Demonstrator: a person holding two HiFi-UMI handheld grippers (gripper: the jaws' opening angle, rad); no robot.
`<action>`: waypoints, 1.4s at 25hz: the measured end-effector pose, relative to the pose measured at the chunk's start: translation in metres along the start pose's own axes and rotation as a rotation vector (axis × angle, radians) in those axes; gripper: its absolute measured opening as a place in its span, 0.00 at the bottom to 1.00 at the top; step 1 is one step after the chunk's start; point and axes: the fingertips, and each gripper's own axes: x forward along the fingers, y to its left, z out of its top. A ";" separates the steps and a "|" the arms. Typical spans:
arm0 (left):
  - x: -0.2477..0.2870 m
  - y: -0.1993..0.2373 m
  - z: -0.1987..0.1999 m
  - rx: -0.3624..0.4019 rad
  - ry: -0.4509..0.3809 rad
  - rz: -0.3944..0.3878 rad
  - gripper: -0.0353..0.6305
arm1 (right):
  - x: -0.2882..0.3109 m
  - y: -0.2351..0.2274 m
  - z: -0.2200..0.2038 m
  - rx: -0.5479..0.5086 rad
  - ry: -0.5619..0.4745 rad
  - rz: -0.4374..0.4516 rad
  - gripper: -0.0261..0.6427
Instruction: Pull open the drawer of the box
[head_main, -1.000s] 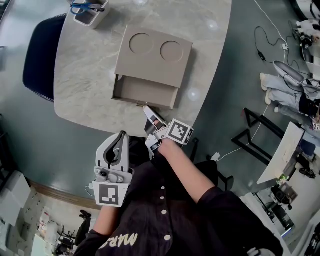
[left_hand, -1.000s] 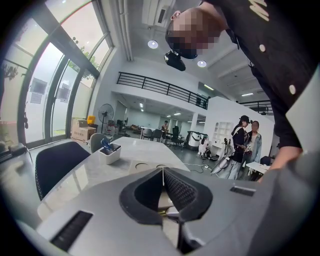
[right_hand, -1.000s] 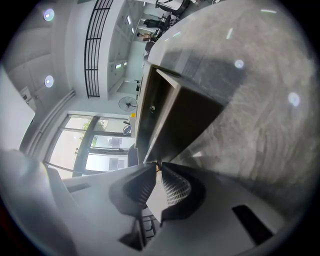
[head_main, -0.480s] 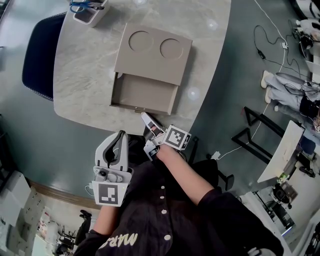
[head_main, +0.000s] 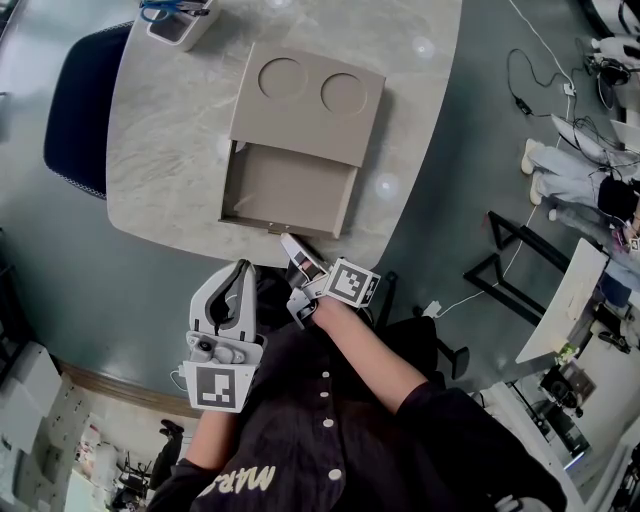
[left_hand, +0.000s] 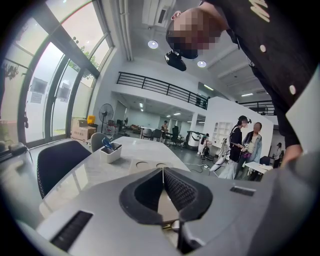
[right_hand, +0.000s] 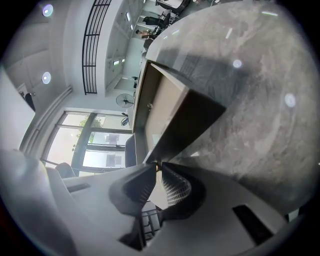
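Marble table (head_main: 160, 160) carries the beige box (head_main: 305, 100) near its front edge, with the drawer (head_main: 285, 190) drawn out toward us. Our left gripper (head_main: 242, 268) hangs off the table, jaws pressed together on nothing; our right gripper (head_main: 287, 240) is clenched on the drawer's small brass knob (right_hand: 154, 165)

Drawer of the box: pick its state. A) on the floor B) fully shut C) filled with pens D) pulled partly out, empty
D: the drawer stands out from under the box, its inside bare, the right gripper shut on its knob.
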 end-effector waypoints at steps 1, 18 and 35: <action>0.001 0.000 0.000 0.001 -0.001 -0.001 0.08 | -0.001 -0.001 -0.001 0.001 0.002 -0.007 0.08; -0.010 0.000 0.006 0.015 -0.025 -0.007 0.08 | -0.007 -0.004 -0.011 0.040 0.014 -0.023 0.10; -0.010 -0.009 0.076 0.100 -0.146 0.020 0.08 | -0.032 0.107 0.055 -0.288 0.035 0.101 0.03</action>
